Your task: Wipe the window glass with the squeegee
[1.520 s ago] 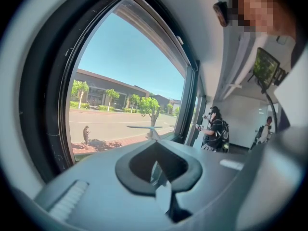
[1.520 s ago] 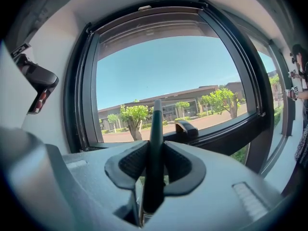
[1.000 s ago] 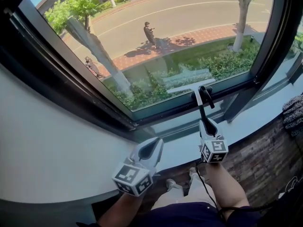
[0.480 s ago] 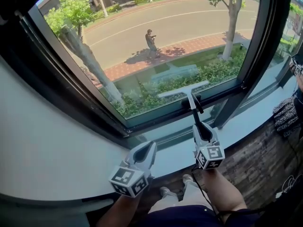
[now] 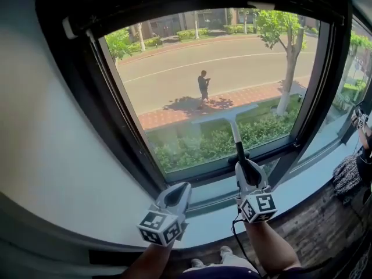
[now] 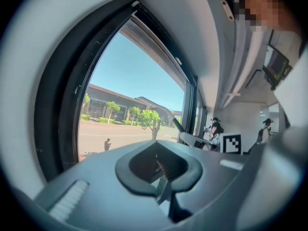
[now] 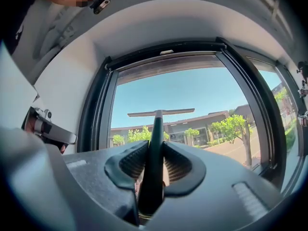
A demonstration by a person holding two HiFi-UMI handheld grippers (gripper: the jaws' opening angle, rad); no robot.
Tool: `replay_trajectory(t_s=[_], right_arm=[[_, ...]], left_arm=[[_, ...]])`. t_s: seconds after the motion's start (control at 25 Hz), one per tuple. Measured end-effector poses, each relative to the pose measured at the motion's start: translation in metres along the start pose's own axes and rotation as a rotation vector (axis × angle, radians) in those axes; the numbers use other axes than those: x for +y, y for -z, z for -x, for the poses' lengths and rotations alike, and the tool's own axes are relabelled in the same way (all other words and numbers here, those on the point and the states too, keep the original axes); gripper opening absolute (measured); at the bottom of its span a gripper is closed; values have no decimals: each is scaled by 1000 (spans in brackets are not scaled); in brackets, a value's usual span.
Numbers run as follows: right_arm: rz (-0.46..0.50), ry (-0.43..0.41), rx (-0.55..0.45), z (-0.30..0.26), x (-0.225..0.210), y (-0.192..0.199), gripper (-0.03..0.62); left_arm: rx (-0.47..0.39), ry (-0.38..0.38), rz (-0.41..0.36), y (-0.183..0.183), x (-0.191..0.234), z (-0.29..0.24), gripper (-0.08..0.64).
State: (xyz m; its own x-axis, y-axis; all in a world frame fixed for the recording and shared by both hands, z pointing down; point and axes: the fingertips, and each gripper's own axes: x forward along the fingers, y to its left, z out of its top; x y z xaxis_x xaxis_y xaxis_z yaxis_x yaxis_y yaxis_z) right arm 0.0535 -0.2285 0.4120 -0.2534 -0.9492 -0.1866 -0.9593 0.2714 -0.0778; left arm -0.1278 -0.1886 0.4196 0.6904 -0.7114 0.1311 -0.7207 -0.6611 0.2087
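two tools face the window glass [image 5: 174, 80]: right tool [image 5: 246, 168] grips squeegee [image 5: 224, 114], left tool [image 5: 180, 189] closed empty

Window glass [image 5: 221, 80] far, centre, in frame [image 5: 125, 150]. Wall [image 5: 52, 156] left of frame. Sill [image 5: 308, 185] along the frame's foot, on the near side. Squeegee [image 5: 232, 124]: blade against the glass at mid-pane, handle running down and nearer, gripped between the jaws of the right gripper [image 5: 244, 166]. Left gripper [image 5: 179, 189] left of the right one, slightly nearer, over the sill, apart from the squeegee, nothing between its jaws.
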Motion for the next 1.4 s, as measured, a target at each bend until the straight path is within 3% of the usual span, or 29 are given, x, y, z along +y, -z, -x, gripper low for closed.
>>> replay_trajectory(t_s=[0.56,0.8,1.4], right_arm=[[87,-67,-271,-54,44,-141,98],[96,-70,-370,-83,61,-188,98],[150,-104,-509,-150,116,-257,98]], left_arm=[[-87,-31,-61,-47,5,16,5],[-85,-61,-101,-63,8,21,5],[-125,-37,-101,-93,18,21,5]])
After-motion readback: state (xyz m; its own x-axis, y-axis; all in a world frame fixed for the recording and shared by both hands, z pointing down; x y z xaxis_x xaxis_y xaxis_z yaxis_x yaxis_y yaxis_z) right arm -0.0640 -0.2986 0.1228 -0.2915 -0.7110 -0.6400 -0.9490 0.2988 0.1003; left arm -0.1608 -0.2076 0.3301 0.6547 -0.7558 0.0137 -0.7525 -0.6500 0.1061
